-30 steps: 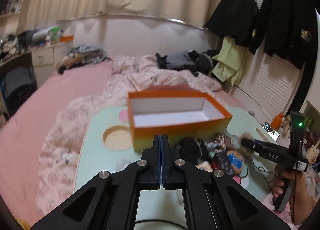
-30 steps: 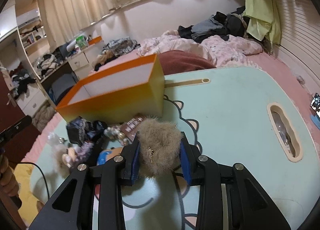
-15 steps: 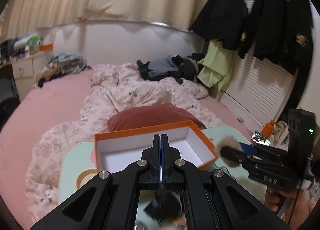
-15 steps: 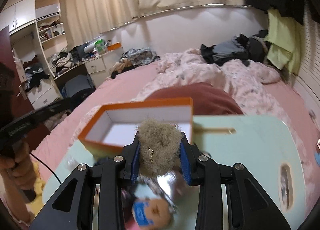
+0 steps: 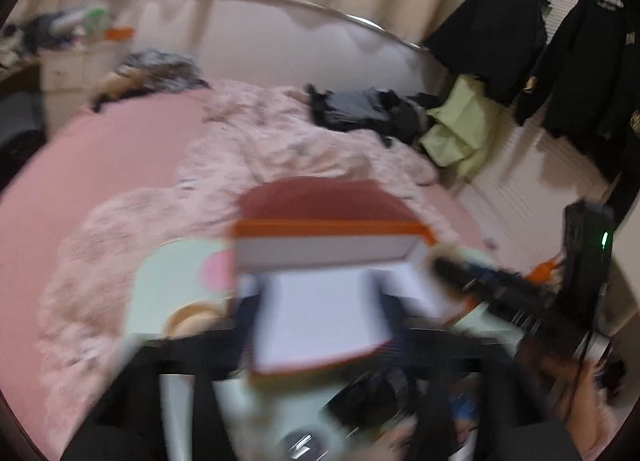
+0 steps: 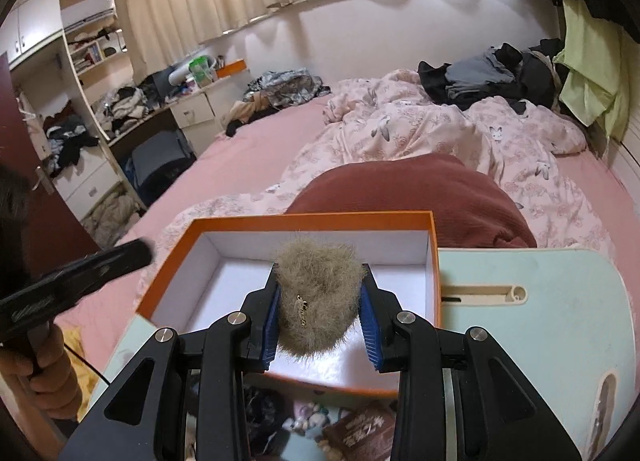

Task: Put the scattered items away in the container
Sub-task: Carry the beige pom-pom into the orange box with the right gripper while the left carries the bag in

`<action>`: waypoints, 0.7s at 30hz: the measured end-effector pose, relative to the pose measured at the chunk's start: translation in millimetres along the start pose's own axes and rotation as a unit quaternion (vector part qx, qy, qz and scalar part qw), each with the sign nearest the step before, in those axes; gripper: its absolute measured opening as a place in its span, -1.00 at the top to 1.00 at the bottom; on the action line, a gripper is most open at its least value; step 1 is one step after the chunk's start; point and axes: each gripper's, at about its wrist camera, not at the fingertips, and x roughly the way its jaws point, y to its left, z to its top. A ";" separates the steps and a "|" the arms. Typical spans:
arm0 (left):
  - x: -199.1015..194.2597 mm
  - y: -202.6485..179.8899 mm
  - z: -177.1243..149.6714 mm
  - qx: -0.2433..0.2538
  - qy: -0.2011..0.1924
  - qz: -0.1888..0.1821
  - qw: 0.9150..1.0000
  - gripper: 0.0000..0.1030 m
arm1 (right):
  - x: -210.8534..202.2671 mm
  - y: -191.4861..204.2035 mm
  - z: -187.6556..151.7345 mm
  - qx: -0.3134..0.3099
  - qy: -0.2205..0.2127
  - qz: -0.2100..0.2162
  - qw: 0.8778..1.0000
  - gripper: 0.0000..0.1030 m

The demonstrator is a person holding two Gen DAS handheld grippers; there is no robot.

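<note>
The furry pouch [image 6: 316, 301] sits pinched between the blue pads of the right gripper [image 6: 320, 313], hanging over the open orange box [image 6: 434, 257] just ahead and below. Released too near the front wall, it could catch the rim and tumble back onto the scattered items [image 6: 320, 429] under the gripper. The left gripper [image 5: 320, 341], badly blurred, is opening with nothing visibly between its jaws; swung so close beside the box, it could knock it along the mint table [image 6: 540, 321].

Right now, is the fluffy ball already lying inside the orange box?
No, the fluffy ball is squeezed between the right gripper fingers, held above the orange box, whose white bottom looks bare.
</note>
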 end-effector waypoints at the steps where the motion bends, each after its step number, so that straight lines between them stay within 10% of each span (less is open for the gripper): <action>1: -9.1 2.5 -10.6 0.017 -0.008 0.025 1.000 -0.52 | -3.6 0.1 -2.2 -0.002 -0.002 -0.001 1.000 0.31; 8: -5.4 15.6 -68.5 0.034 0.035 0.107 0.993 -0.49 | -8.1 7.7 -1.0 -0.007 -0.009 0.004 1.000 0.31; 11: 4.2 18.3 -82.2 0.043 0.046 0.151 0.986 -0.12 | -10.5 12.7 -2.2 -0.011 -0.013 0.007 1.000 0.31; 21: 26.3 7.2 -93.5 0.049 0.101 0.094 0.989 0.41 | -7.4 8.8 -5.4 0.000 -0.004 0.003 1.000 0.31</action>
